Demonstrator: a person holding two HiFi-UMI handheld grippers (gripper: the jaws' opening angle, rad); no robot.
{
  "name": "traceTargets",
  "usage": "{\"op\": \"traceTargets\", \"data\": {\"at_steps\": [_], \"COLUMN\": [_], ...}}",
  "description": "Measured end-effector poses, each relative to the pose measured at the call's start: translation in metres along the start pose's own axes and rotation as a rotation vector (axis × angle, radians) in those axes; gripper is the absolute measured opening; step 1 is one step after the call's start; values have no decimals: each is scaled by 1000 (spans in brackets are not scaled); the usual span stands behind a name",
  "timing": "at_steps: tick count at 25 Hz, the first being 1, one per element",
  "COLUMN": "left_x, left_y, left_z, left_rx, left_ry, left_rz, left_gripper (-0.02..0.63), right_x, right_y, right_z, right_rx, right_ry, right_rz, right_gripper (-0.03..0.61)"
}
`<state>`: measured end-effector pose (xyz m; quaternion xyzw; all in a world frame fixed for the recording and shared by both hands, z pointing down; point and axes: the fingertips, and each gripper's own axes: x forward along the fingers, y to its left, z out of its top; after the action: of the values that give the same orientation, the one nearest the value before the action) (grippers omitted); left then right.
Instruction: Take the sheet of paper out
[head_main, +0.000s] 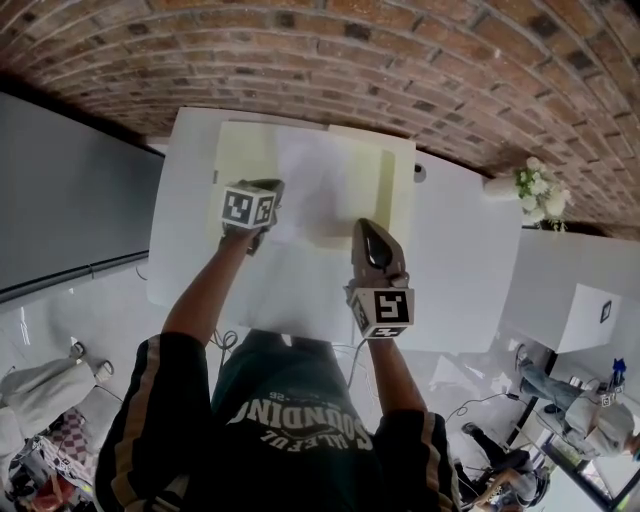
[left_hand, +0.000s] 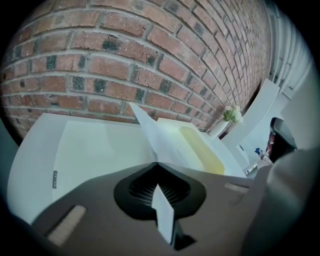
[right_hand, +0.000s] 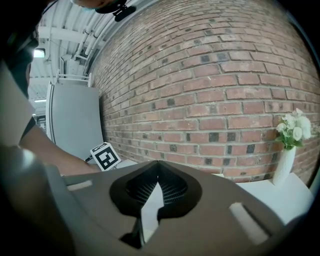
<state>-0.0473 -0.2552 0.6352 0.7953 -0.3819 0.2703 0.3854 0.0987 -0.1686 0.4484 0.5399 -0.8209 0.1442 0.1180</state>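
Table (head_main: 460, 260): white, set against a brick wall (head_main: 400, 60).
Left gripper (head_main: 272, 186): over the left half of the folder, pointing down and away from the person. In the left gripper view (left_hand: 156, 163) the jaws are pressed together, pinching the sheet.
Sheet at left fingers: a white strip (left_hand: 162, 210) runs back through the jaw hollow. Past the tips the sheet rises and fans out to a raised corner.
Sheet (head_main: 320, 185): white, held off the table above the folder. It spans from the left gripper's tips to the right gripper's tips, caught at its near edge by both.
Folder (head_main: 240, 150): pale yellow, flat on the table under the sheet. In the left gripper view its yellow edge (left_hand: 205, 152) shows just right of the sheet.
Right gripper (head_main: 368, 225): nearer the person than the left one, with its tips at the sheet's near right part. In the right gripper view (right_hand: 158, 162) the jaws are closed on the sheet.
Sheet at right fingers: a white edge (right_hand: 150, 207) stands on edge between the two jaws and runs back from the tips.
Vase (head_main: 535, 190): white flowers, on the table's far right, well apart from the sheet.
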Motion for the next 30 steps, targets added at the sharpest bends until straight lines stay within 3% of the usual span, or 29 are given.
{"op": "traceTargets", "data": {"at_steps": [14, 30], "left_x": [-36, -87], "left_y": [0, -12], "left_z": [8, 30], "left_rx": [113, 243], "left_ry": [-33, -119], "left_rz": [56, 111], "left_gripper": [11, 11], "right_x": [-7, -11], "right_y": [17, 25], "right_z": [12, 45], "right_rx": [-17, -42], "right_ry": [-1, -92], "right_rz": [26, 35], "right_gripper": [0, 0]}}
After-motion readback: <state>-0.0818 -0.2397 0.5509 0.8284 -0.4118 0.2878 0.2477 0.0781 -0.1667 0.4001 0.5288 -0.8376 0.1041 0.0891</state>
